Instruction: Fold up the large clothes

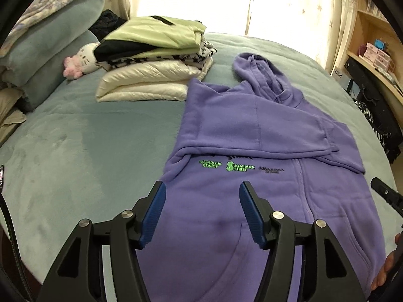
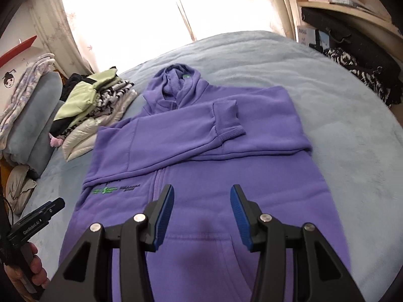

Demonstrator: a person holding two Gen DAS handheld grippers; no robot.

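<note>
A purple zip hoodie (image 1: 252, 130) lies flat, front up, on the teal bed, hood toward the window; it also shows in the right wrist view (image 2: 201, 136). Both sleeves are folded across the chest, one cuff (image 2: 228, 120) on top. Green lettering (image 1: 226, 166) sits below the sleeves. My left gripper (image 1: 202, 188) is open and empty, above the hoodie's lower left part. My right gripper (image 2: 202, 191) is open and empty, above the lower right part near the zip (image 2: 157, 183). The left gripper's body shows at the left edge of the right wrist view (image 2: 35, 221).
A pile of folded clothes (image 1: 156, 58) with a green garment on top lies at the back left; it also shows in the right wrist view (image 2: 95, 105). Pillows (image 1: 47, 50) and a plush toy (image 1: 80, 58) are on the left. Shelves (image 1: 372, 50) and dark bags (image 2: 352, 50) stand right of the bed.
</note>
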